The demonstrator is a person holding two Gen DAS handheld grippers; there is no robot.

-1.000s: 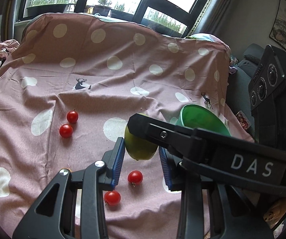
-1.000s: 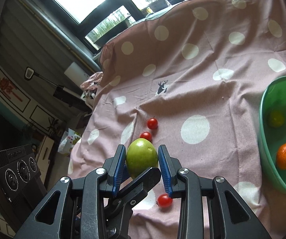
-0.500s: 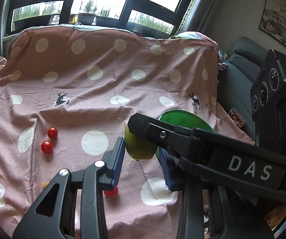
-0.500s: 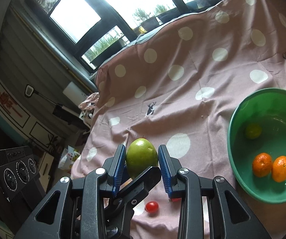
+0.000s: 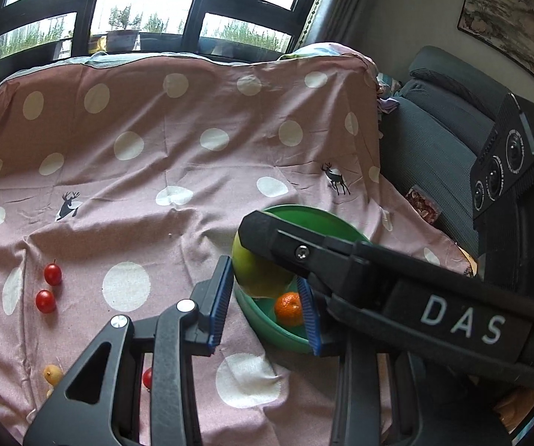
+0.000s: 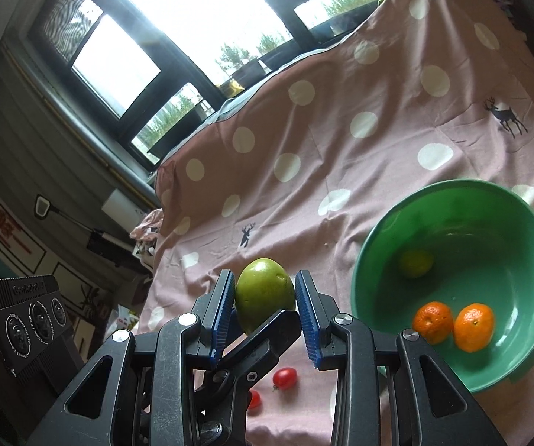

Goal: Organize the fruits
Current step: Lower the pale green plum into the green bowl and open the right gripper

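A large green fruit (image 6: 265, 293) is held between the blue pads of both grippers at once. My right gripper (image 6: 265, 306) is shut on it, above the pink spotted cloth (image 6: 341, 156), left of the green bowl (image 6: 374, 245). In the left wrist view the same fruit (image 5: 259, 275) sits between my left gripper (image 5: 265, 297) pads, over the near rim of the bowl (image 5: 267, 329). The right gripper's finger crosses in front. The bowl holds two oranges (image 6: 473, 327) and a small green citrus (image 6: 415, 263).
Cherry tomatoes lie on the cloth: two at the left (image 5: 52, 274), one under the left gripper (image 5: 147, 378), two below the right gripper (image 6: 284, 377). A small yellow fruit (image 5: 52, 374) is near the front left. A grey sofa (image 5: 437, 141) stands to the right.
Both grippers have carried the green fruit up and to the right, from over the tomatoes to the bowl's near rim. The bowl and its oranges are now closer in both views.
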